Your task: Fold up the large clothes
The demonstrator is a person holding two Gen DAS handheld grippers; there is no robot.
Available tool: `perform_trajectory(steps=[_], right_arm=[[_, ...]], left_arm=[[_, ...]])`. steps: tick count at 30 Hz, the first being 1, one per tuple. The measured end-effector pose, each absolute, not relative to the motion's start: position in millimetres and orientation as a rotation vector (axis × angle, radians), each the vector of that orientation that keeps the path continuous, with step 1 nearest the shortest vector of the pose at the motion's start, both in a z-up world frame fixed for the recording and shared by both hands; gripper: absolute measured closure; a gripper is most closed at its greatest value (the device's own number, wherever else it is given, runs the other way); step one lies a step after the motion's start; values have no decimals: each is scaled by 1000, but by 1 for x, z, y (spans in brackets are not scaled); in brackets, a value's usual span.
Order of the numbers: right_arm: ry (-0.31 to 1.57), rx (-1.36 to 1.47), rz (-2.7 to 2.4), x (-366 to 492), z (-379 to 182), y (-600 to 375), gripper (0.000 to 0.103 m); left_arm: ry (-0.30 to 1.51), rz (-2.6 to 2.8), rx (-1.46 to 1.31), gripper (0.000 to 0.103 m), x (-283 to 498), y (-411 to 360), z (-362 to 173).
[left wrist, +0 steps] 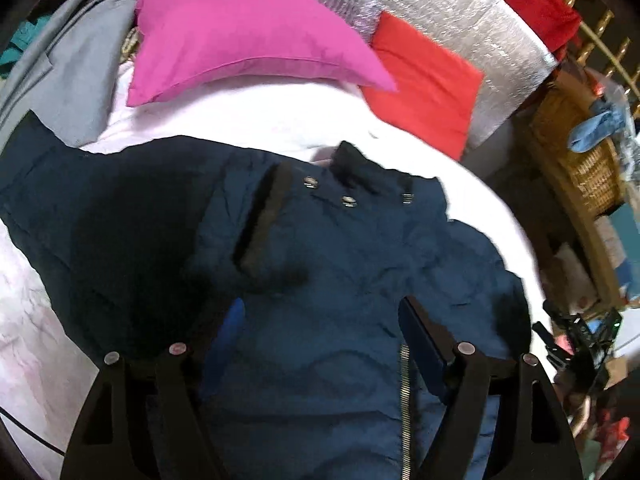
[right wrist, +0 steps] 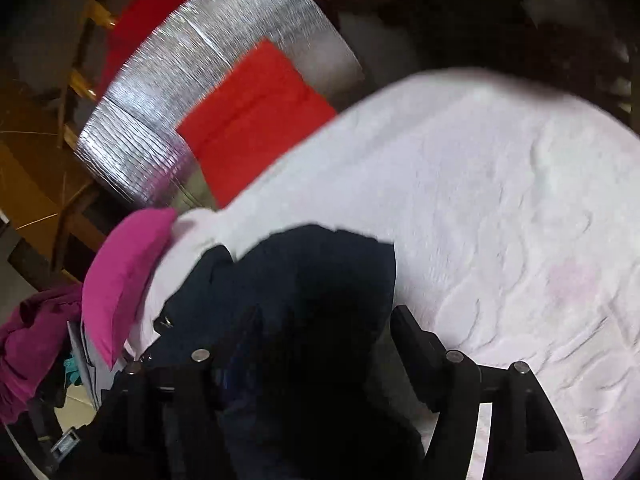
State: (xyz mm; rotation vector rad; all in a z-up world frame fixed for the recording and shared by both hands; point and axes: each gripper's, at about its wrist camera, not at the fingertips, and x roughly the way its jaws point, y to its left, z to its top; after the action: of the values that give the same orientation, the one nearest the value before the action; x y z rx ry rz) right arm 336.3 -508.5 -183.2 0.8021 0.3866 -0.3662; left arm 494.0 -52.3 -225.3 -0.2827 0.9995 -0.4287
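A navy blue padded jacket (left wrist: 328, 248) lies spread on the white bed cover (left wrist: 248, 120), collar with metal snaps toward the pillows and its zipper (left wrist: 405, 400) running toward me. My left gripper (left wrist: 322, 308) hovers over the jacket's chest, open, with nothing pinched between its fingers. In the right wrist view a dark fold of the jacket (right wrist: 320, 280) rises between the fingers of my right gripper (right wrist: 324, 320). Its jaws stand wide apart and the pads do not press on the cloth. The jacket's lower part is hidden behind the gripper frames.
A pink pillow (left wrist: 248, 32) and a red pillow (left wrist: 424, 88) lie at the head of the bed against a silver quilted panel (left wrist: 460, 40). Grey cloth (left wrist: 68, 80) lies at the left. A wicker basket (left wrist: 576, 152) stands off the right edge. White cover (right wrist: 500, 200) stretches to the right.
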Motion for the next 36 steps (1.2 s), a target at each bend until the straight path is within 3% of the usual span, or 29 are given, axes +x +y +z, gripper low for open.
perform_trajectory(steps=[2, 4, 13, 21, 23, 24, 25, 28, 30, 36], right_arm=[[350, 798, -321, 328, -178, -503, 49], [360, 747, -273, 327, -171, -487, 54], [455, 673, -179, 336, -180, -444, 55], [480, 664, -164, 349, -180, -432, 55], [483, 660, -171, 351, -181, -433, 59], [488, 656, -175, 352, -182, -434, 61], [492, 653, -183, 353, -183, -435, 61], [488, 661, -200, 353, -183, -439, 61], [481, 671, -212, 353, -184, -442, 61], [469, 689, -232, 348, -182, -442, 61]], left_arm=[[1017, -452, -306, 23, 492, -54, -227], [1042, -450, -319, 22, 494, -60, -232], [1187, -271, -553, 21, 531, -58, -294], [1108, -218, -711, 19, 564, -49, -301], [1085, -223, -713, 19, 569, -50, -299], [1079, -216, -716, 25, 569, -49, -298], [1067, -200, -720, 41, 568, -47, -298], [1055, -195, -742, 69, 563, -41, -298], [1033, -202, -732, 80, 560, -39, -294], [978, -198, -598, 86, 524, -38, -255]])
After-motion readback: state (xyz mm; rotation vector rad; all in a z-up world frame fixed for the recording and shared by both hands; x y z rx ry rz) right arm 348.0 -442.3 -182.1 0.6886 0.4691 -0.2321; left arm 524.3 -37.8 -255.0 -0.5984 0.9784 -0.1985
